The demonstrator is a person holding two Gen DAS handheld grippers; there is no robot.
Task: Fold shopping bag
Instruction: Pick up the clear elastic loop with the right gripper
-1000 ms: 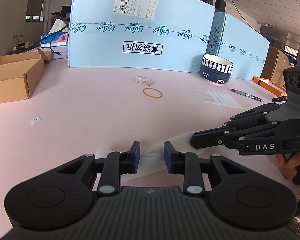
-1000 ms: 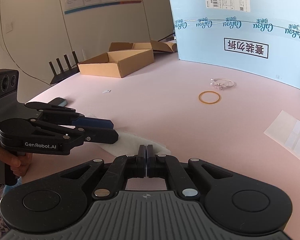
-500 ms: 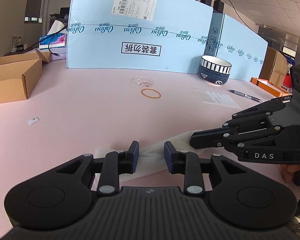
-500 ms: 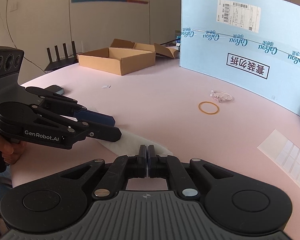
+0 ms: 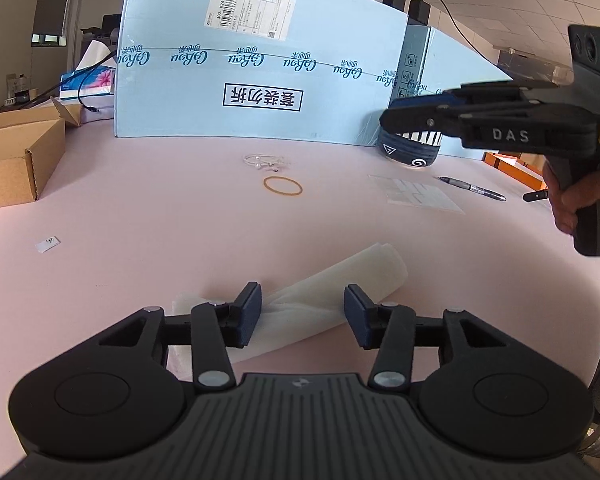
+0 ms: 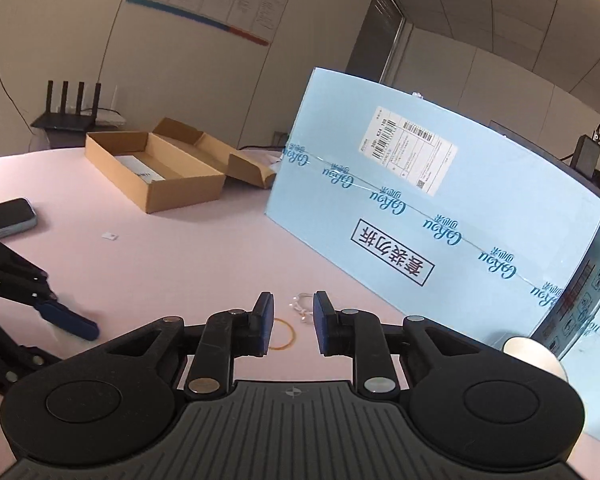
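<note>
Between the spread fingers of the left claw [image 5: 302,312], a translucent white plastic shopping bag [image 5: 332,286], folded into a narrow flat strip, lay diagonally on the pink tabletop [image 5: 140,216]. Neither blue pad touched it, so the strip apparently rested under its own weight. The right claw [image 6: 293,322] was raised well above the surface, its fingers parted and holding nothing, tilted toward the tall light-blue cardboard carton [image 6: 420,216]; that height probably kept it out of the bag's way. Open tabletop surrounded the strip, with the tan rubber band [image 5: 283,186], the black pen [image 5: 472,189] and the brown cardboard box [image 5: 16,160] all well apart. Its near end ran under the left claw's body, close to the tabletop's edge.
</note>
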